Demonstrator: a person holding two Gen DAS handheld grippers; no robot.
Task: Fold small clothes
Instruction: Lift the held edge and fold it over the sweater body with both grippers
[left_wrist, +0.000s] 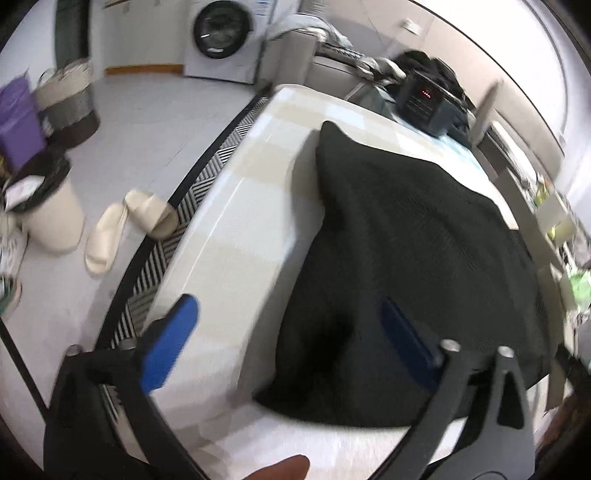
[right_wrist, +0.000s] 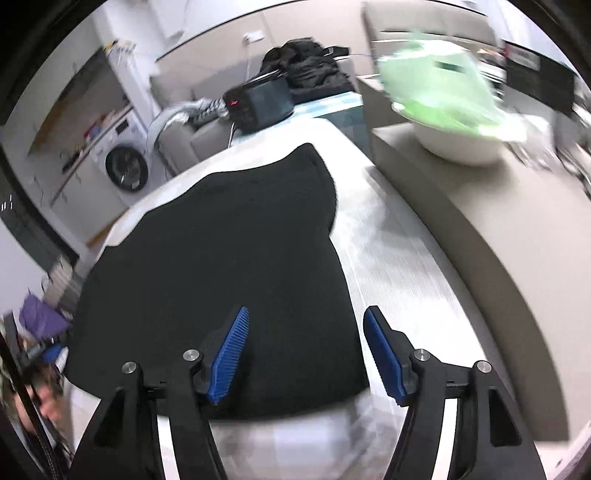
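Left wrist: slippers (left_wrist: 129, 225) on floor, jaws spread | right wrist: green bag (right_wrist: 439, 88), jaws spread over black garment (right_wrist: 221, 258)

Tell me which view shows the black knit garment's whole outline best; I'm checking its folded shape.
The right wrist view: the black knit garment lies nearly whole on the pale table. The left wrist view cuts off its right side behind the gripper.

One black garment (left_wrist: 406, 240), two slippers (left_wrist: 129, 225), one washing machine (left_wrist: 221, 37), one white bowl (right_wrist: 461, 144)
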